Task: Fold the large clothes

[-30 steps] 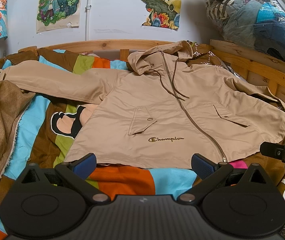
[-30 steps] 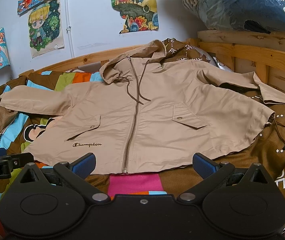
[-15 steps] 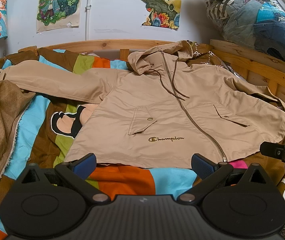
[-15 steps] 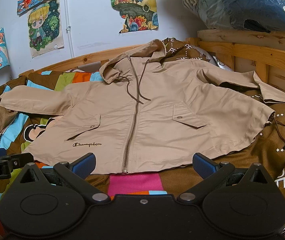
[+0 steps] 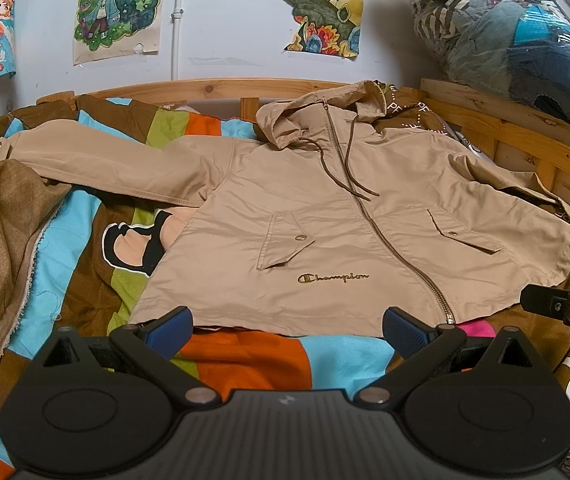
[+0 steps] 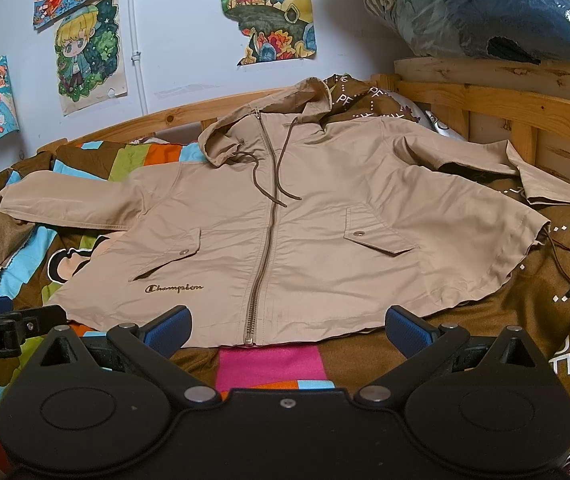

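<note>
A tan hooded Champion jacket (image 5: 325, 208) lies flat and zipped, front up, on a bed, hood toward the wall; it also shows in the right wrist view (image 6: 305, 220). Its left sleeve (image 5: 97, 160) stretches out to the left; its right sleeve (image 6: 485, 160) bends toward the wooden rail. My left gripper (image 5: 287, 328) is open and empty just before the hem's left half. My right gripper (image 6: 287, 326) is open and empty just before the hem by the zipper end. Each gripper shows at the edge of the other's view.
A colourful patchwork blanket (image 5: 245, 356) covers the bed. A brown woolly garment (image 5: 1, 240) lies at the left. A wooden bed rail (image 6: 505, 104) runs along the back and right. A plastic-wrapped bundle (image 5: 517, 36) sits above the rail at right. Posters hang on the wall.
</note>
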The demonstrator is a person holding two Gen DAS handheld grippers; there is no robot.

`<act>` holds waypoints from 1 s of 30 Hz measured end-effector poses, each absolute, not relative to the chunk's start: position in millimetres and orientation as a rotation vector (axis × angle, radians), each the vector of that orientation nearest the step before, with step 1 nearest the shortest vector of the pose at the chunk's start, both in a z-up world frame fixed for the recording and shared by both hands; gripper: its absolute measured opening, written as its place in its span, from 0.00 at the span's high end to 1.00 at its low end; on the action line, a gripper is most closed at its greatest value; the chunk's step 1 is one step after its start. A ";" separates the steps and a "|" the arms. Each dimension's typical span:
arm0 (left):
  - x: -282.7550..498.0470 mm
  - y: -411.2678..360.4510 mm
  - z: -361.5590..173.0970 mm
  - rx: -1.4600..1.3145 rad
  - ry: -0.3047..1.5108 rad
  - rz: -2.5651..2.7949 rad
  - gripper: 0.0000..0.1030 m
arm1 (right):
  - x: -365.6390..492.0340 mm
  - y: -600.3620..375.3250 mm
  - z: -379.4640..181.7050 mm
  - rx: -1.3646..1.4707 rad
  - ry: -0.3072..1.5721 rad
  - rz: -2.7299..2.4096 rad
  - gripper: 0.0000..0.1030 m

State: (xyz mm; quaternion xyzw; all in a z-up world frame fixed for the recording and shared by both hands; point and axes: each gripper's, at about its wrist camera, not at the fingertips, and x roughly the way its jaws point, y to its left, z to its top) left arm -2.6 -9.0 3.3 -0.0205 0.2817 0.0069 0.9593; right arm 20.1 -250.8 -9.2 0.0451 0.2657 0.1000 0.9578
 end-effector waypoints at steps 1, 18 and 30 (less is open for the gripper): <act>-2.9 -9.8 3.6 -0.042 0.571 0.014 0.01 | 20.0 -250.7 -9.3 0.092 0.539 0.203 0.01; -1.0 -16.8 -6.7 -0.011 0.599 0.030 0.01 | 21.3 -249.8 -9.9 0.092 0.539 0.202 0.01; 53.8 -28.5 54.4 0.095 0.692 -0.059 0.01 | 21.7 -285.4 18.7 0.081 0.385 0.013 0.01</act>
